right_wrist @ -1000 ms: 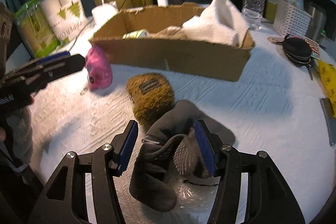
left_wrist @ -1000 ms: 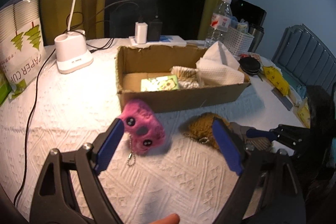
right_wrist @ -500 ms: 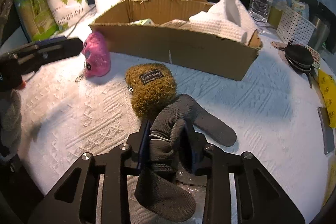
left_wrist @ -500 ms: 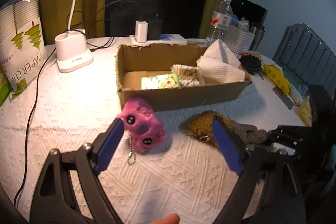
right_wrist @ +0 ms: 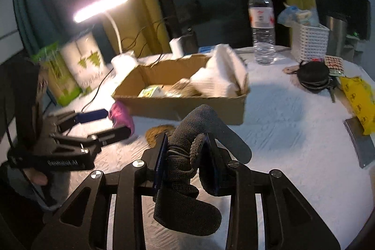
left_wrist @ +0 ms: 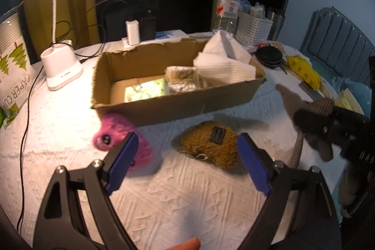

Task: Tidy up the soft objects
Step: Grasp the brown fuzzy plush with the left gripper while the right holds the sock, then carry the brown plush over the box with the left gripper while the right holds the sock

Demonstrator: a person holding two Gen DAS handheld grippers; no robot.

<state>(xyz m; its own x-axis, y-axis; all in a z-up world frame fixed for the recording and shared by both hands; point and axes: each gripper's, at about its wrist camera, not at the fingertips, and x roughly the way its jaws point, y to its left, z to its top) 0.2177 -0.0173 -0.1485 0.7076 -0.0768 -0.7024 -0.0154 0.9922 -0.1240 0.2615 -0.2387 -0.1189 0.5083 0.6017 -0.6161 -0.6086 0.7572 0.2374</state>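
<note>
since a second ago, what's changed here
The right gripper has just closed its jaws on the grey sock and lifted it off the cloth. The left gripper, open, edged toward the pink plush. Brown plush and box unchanged.

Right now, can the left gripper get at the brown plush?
Probably yes: left gripper is open, brown plush lies on the tablecloth just ahead between its fingers, nothing between. Pink plush sits beside the left finger.

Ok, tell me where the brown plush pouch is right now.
In the left wrist view the brown plush pouch lies on the white tablecloth just in front of the cardboard box, right of the pink plush toy.
</note>
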